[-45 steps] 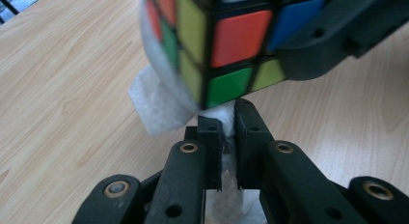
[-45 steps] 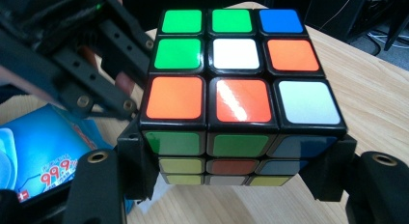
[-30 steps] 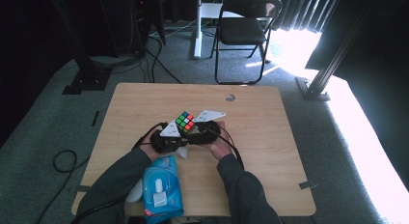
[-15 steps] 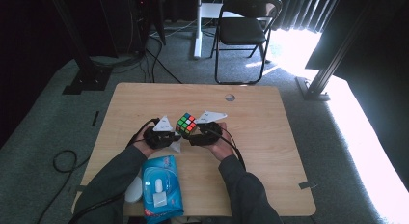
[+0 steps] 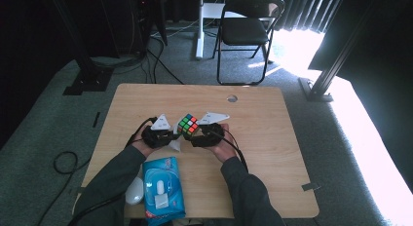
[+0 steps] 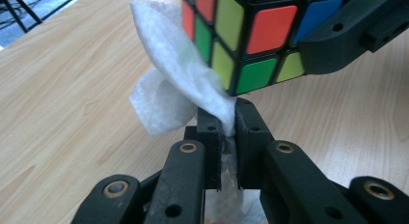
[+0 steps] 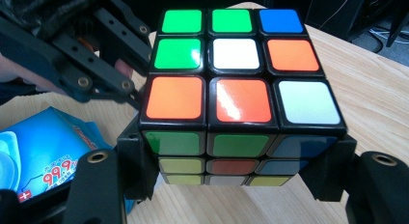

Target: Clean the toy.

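1. Blue plastic pack of wet wipes [image 5: 163, 191] lies nearest the person, on the pale wooden table [image 5: 272, 138], behind both hands; a white rounded object [image 5: 134, 192] sits just beside its left edge, too small to identify.
2. White crumpled wipe [image 6: 169, 89] is pinched between the left gripper [image 6: 226, 122] fingertips, which are pressed together on it; its loose end rises past the tips and touches the cube's face.
3. Multicoloured puzzle cube with black edges [image 7: 236, 89] sits clamped between the right gripper [image 7: 236, 168] fingers, gripped low on its two opposite sides and held up off the table just beyond the left fingertips.
4. Progress, as I judge it: the wipe is out of the pack, the cube is picked up, and wipe and cube are in contact, so the cleaning seems under way. How many faces are done cannot be told; the rest of the wiping and setting the cube down appear to remain.
5. From the left gripper view the wipe's contact with the cube is plain; the right gripper view gives the cube's top face and the grip on its sides; the high view [image 5: 188, 124] gives the layout, with a black folding chair [image 5: 246, 31] far beyond the table.
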The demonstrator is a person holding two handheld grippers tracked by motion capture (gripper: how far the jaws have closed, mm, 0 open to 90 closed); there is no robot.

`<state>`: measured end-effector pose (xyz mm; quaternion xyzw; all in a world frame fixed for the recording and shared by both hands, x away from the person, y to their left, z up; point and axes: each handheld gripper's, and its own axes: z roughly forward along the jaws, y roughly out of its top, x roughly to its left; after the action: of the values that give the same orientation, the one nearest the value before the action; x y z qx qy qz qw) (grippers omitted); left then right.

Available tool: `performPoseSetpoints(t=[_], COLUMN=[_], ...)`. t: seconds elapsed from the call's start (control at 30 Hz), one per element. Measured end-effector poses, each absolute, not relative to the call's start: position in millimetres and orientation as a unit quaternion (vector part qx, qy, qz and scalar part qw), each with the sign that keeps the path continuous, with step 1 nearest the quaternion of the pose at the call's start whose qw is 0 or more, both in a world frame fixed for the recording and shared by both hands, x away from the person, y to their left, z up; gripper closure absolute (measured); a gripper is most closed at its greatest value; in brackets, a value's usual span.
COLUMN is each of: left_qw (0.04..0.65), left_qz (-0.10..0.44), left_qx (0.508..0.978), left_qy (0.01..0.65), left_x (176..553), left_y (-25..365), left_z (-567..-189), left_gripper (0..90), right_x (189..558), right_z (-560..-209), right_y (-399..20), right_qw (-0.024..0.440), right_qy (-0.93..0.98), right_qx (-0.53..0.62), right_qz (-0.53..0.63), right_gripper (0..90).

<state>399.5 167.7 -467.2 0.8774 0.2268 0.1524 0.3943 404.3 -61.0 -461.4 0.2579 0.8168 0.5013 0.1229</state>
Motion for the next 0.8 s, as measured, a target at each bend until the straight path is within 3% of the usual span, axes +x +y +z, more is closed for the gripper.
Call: performPoseSetpoints(t=[0.8], left_qw=[0.380], left_qz=[0.132], left_qx=[0.901], left_qy=[0.162], left_x=[381.5], left_y=[140.7], left_z=[-472.3], left_gripper=[83.0], right_x=[406.9], right_z=[-463.4], right_y=[-55.8], right_qw=[0.121], right_qy=[0.816], right_qx=[0.260], right_qz=[0.502], right_gripper=[34.0])
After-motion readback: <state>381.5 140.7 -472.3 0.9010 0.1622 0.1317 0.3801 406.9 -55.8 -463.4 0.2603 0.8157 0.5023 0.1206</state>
